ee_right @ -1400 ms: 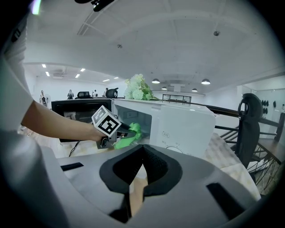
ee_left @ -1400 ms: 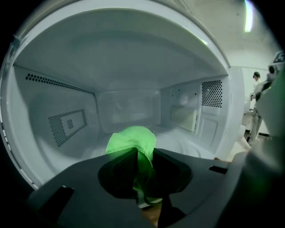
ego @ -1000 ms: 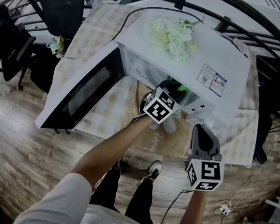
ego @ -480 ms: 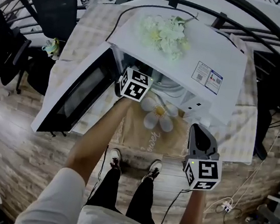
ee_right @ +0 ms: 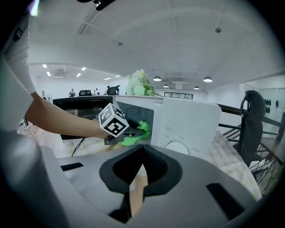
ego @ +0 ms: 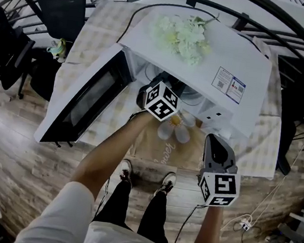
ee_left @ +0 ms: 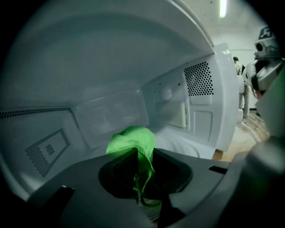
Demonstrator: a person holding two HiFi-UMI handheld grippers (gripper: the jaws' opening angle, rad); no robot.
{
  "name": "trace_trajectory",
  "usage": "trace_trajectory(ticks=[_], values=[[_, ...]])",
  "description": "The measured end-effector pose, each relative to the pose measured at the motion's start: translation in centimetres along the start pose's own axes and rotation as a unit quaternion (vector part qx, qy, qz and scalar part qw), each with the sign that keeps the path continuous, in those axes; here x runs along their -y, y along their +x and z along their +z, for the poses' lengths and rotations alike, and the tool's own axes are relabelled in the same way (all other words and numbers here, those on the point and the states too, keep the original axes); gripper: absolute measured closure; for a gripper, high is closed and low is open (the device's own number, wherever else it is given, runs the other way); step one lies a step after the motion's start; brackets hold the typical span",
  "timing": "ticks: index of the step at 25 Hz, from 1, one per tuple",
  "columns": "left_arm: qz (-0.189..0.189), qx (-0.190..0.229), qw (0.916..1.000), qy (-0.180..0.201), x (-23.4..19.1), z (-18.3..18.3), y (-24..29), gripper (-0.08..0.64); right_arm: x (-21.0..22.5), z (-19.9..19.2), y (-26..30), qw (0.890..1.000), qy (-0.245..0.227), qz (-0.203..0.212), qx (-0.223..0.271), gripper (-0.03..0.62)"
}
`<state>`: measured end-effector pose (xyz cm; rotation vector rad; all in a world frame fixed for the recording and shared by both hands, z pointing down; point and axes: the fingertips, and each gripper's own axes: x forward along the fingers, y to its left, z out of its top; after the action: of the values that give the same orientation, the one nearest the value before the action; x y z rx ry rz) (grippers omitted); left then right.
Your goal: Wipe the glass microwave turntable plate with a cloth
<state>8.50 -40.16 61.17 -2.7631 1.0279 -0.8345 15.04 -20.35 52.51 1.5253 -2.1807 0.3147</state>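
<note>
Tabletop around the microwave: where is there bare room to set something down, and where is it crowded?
Bare table runs behind the open door, left of the microwave, and in a strip off the microwave's right side. The microwave's top is free right of the flowers. Crowded: the cavity mouth, filled by the left gripper and its green cloth.

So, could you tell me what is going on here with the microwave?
A person with a gripper in each hand is at a white microwave whose door stands open. The left gripper, shut on a green cloth, reaches inside, over the glass turntable plate; contact is unclear. The right gripper, shut and empty, hangs in front of the microwave.
</note>
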Motion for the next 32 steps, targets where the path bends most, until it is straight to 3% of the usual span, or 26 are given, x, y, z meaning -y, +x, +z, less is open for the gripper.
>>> trace_trajectory(ticks=[6,10,14,18,20,28,32], values=[[-0.075,0.018,0.9959,0.047,5.6,2.6,1.3,0.456,-0.3,-0.1,0.1,1.0,-0.002,0.002,-0.003,0.577],[-0.076,0.018,0.9961,0.041,5.3,2.5,1.4,0.456,-0.2,-0.3,0.2,1.0,-0.002,0.002,-0.006,0.577],[0.013,0.013,0.9996,-0.023,-0.2,0.4,0.3,0.456,-0.2,-0.6,0.2,1.0,0.0,0.003,-0.006,0.577],[0.117,-0.015,0.9884,-0.096,-7.1,-2.8,-2.0,0.455,-0.5,-0.7,0.0,1.0,0.001,0.005,-0.006,0.577],[0.13,-0.033,0.9858,-0.102,-8.6,-3.9,-2.6,0.454,-0.8,-0.9,-0.1,1.0,0.001,0.006,-0.007,0.577],[0.067,-0.03,0.9935,-0.087,-4.8,-3.5,-3.3,0.456,-1.4,-0.3,-0.5,1.0,0.001,0.006,-0.002,0.577],[0.009,-0.019,0.9968,-0.077,-0.3,-2.5,-4.3,0.457,-1.2,1.2,-1.5,1.0,0.0,0.001,0.007,0.577]])
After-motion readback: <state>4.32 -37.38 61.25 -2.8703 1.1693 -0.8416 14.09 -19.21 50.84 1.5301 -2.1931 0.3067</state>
